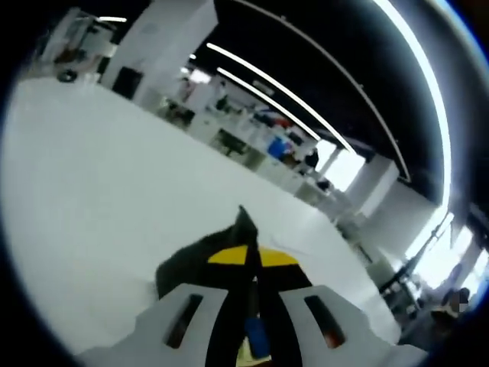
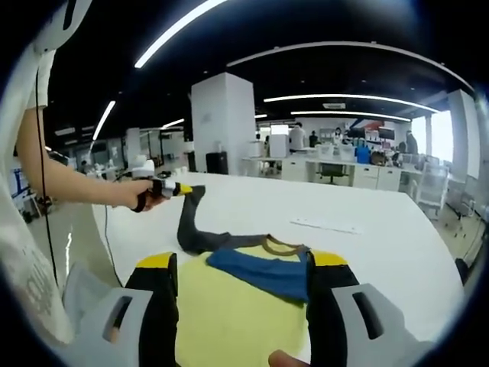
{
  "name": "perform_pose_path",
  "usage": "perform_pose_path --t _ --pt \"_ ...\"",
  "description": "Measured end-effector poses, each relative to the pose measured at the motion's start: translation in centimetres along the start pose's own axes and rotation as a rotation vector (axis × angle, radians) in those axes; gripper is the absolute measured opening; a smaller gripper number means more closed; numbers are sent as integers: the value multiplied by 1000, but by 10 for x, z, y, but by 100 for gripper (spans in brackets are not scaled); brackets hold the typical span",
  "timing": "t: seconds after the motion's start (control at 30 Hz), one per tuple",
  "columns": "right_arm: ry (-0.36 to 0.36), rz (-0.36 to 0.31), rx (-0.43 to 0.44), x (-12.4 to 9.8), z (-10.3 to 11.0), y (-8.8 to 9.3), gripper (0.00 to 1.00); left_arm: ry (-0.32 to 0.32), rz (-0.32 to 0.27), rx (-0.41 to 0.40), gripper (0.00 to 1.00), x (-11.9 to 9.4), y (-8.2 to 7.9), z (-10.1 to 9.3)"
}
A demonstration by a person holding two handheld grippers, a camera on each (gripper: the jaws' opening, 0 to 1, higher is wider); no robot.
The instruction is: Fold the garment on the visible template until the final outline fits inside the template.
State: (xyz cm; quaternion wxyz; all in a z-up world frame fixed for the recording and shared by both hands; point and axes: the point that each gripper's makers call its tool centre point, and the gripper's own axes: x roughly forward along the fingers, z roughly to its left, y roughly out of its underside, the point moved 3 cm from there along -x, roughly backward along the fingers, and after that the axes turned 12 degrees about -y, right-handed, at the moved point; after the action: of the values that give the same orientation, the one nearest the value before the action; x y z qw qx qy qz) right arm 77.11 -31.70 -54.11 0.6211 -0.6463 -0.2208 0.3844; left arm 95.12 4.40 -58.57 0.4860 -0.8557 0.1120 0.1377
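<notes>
Pinching garment [image 2: 252,267] sleeve, left tongs [image 2: 182,189] lift it above table [image 2: 382,229].

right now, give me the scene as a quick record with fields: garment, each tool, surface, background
garment: yellow shirt with a blue panel and a dark grey sleeve, lying on the table, sleeve lifted
left tool: held in a hand, shut on the dark grey sleeve end, raised above the table
right tool: open, jaws either side of the shirt body
surface: white table
background: open office with a white pillar, desks and ceiling strip lights
template: cannot tell
</notes>
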Motion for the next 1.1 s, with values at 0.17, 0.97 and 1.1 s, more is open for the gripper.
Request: perform_pose_path --t 0.17,0.97,1.1 --pt "8 8 5 -4 -1 3 68 40 26 -3 0 6 10 -24" --pt "47 -2 53 -24 -7 13 68 248 78 -44 0 17 36 -140" --pt "59 -1 62 -27 -10 17 67 270 89 -37 0 17 44 -153"
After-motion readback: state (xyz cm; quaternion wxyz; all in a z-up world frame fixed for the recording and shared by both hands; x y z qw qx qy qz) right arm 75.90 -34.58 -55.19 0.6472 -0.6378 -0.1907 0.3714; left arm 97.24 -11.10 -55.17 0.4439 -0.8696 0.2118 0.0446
